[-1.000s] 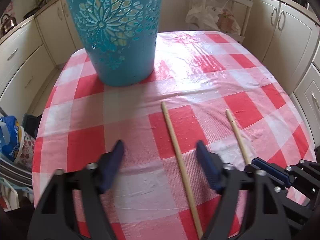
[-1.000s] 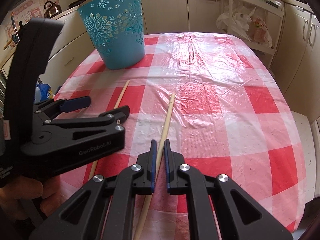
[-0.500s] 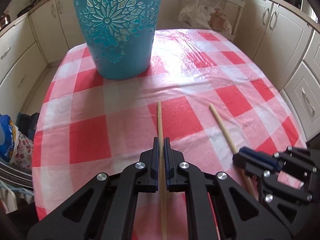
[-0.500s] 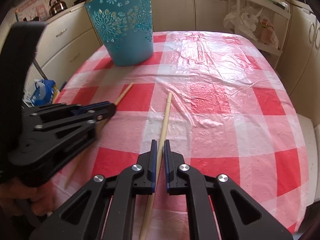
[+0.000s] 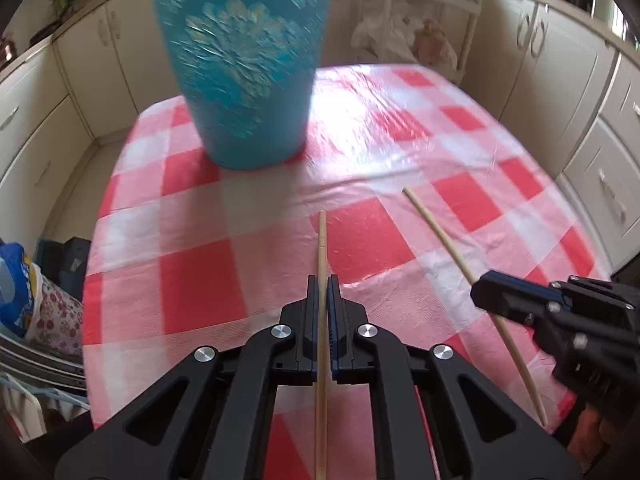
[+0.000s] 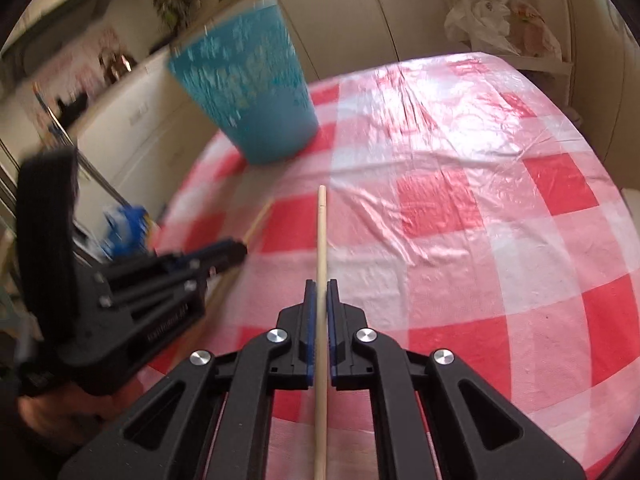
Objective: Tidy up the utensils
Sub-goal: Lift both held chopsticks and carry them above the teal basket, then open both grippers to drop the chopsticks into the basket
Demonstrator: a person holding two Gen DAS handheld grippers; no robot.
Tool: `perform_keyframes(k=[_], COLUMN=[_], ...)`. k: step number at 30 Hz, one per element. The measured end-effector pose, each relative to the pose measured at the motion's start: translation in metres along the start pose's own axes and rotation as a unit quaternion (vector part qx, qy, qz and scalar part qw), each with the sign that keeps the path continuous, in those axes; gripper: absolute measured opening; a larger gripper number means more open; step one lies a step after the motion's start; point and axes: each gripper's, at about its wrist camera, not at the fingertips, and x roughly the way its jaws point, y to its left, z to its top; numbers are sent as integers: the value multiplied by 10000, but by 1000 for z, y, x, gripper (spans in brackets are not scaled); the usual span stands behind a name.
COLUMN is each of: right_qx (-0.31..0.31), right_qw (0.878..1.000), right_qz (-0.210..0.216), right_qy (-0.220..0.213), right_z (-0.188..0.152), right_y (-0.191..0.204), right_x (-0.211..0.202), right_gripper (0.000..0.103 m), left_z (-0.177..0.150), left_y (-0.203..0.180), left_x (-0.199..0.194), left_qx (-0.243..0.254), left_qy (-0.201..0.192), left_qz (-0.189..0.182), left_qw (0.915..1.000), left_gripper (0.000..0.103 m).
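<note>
My left claw (image 5: 322,292): clamped on a thin round wooden chopstick (image 5: 321,248), tip toward 12 o'clock. My right claw (image 6: 321,294): pinching a matching stick (image 6: 321,232), also toward 12. Beneath: glossy red-and-white checked tablecloth (image 5: 360,240). Farther, 11 o'clock: turquoise tapered basket (image 5: 244,68), flower pattern, probably cut-out, blurred.

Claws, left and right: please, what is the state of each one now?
Left claw: closed on a wooden chopstick.
Right claw: closed on the other wooden chopstick.
</note>
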Motion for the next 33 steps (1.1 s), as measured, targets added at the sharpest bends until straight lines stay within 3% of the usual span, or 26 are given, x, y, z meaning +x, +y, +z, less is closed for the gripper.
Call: perform_keyframes(k=[5, 8, 12, 16, 24, 29, 33], right_qx=[467, 534, 446, 273, -148, -202, -246], right_qw=[9937, 9828, 9679, 9525, 9359, 9321, 9360], right_qz=[732, 1135, 1439, 1640, 1456, 1178, 1003], right_qy=[-710, -1358, -2012, -2550, -3204, -3419, -3366], right_z=[20, 44, 84, 130, 199, 226, 235], right_y=[1, 10, 31, 57, 92, 87, 80], right_x=[-28, -51, -66, -65, -37, -10, 11], right_gripper=[6, 6, 6, 6, 6, 6, 6], left_z=[9, 22, 58, 98, 169, 202, 218], left_y=[18, 31, 55, 67, 80, 86, 91], left_x=[-46, -84, -133, -155, -147, -123, -98], left_qx=[-238, -399, -685, -831, -1010, -1212, -1459], left_qy=[-570, -1073, -1830, -2335, -2947, -3235, -3423], left_qz=[-228, -387, -572, -607, -639, -745, -758], left_qw=[9978, 9927, 9790, 9669, 9481, 9355, 9251], left_gripper=[4, 4, 4, 4, 4, 4, 4])
